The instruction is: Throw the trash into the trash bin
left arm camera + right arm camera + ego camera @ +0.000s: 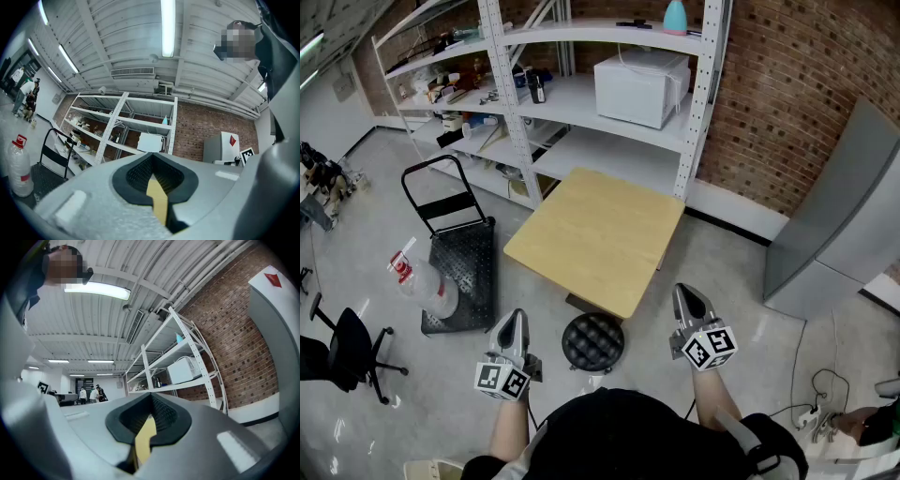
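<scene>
Standing upright, clear red-topped bottle [425,284]; left hand-held gripper [515,321] and right hand-held gripper [686,295] closed, empty.

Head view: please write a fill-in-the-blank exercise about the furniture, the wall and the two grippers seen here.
1. The microwave on the shelf unit is ____ in colour.
2. The black stool stands at the near edge of the wooden ____.
3. The wall behind the shelf unit is built of ____.
4. The left gripper and the right gripper hold nothing; the jaws of each are ____.

Missing words: white; table; brick; shut.
</scene>
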{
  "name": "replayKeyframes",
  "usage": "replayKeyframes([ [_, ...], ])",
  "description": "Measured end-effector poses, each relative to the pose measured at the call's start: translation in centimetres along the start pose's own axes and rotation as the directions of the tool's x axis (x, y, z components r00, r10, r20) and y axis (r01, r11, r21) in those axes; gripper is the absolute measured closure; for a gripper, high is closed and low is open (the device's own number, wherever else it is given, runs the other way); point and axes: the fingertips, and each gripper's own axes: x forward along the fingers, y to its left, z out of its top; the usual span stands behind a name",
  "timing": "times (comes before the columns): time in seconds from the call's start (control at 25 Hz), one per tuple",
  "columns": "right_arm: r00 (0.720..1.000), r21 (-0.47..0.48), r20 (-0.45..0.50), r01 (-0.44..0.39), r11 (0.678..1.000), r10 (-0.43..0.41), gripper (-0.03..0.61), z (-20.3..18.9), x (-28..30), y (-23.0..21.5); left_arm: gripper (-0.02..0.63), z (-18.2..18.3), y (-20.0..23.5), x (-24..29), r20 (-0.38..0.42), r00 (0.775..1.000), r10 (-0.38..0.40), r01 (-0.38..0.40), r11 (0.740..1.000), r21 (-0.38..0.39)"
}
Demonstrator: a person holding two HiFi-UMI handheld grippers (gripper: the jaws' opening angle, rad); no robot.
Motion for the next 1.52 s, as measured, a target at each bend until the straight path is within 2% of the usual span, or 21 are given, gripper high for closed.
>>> replayKeyframes([
  [0.36, 1.0, 0.01, 0.023, 0.007, 1.0, -0.007, 0.574, 0.6, 0.0, 0.1, 0.611, 1.3, 0.6, 0.1, 0.012, 1.0, -0.008, 0.008, 1.0, 0.025],
  [0.6, 1.0, 0.007, 0.007, -0.004, 1.0, 0.004, 0.574, -0.2, -0.1, 0.4, 0.612, 0.3, 0.7, -0.8, 0.009, 1.0, 0.004, -0.004, 1.0, 0.014],
  [0.88, 1.0, 0.014, 0.01, -0.015, 1.0, 0.015, 0.574, 0.2, 0.2, 1.0, 0.612, 1.0, 0.6, -0.8, -0.001, 1.0, -0.004, 0.004, 1.0, 0.002],
  [1.08, 0.999, 0.014, -0.028, -0.044, 0.999, 0.045, 0.574, -0.9, 0.7, 2.2, 0.612, 0.6, 1.3, -2.2, 0.004, 1.0, 0.001, -0.001, 1.0, 0.008],
  [1.24, 0.996, 0.025, -0.024, -0.085, 0.996, 0.086, 0.574, -0.9, 2.3, 4.2, 0.611, 1.2, 2.8, -3.7, 0.015, 0.999, 0.035, -0.036, 0.999, 0.012],
  [1.4, 0.99, 0.024, -0.011, -0.143, 0.989, 0.143, 0.574, -0.8, 3.9, 6.7, 0.612, 2.9, 4.3, -5.7, 0.045, 0.995, 0.09, -0.089, 0.996, -0.024],
  [1.52, 0.986, 0.042, -0.001, -0.167, 0.985, 0.167, 0.574, -1.0, 5.2, 8.8, 0.612, 3.5, 5.9, -7.5, 0.053, 0.992, 0.117, -0.117, 0.993, -0.013],
])
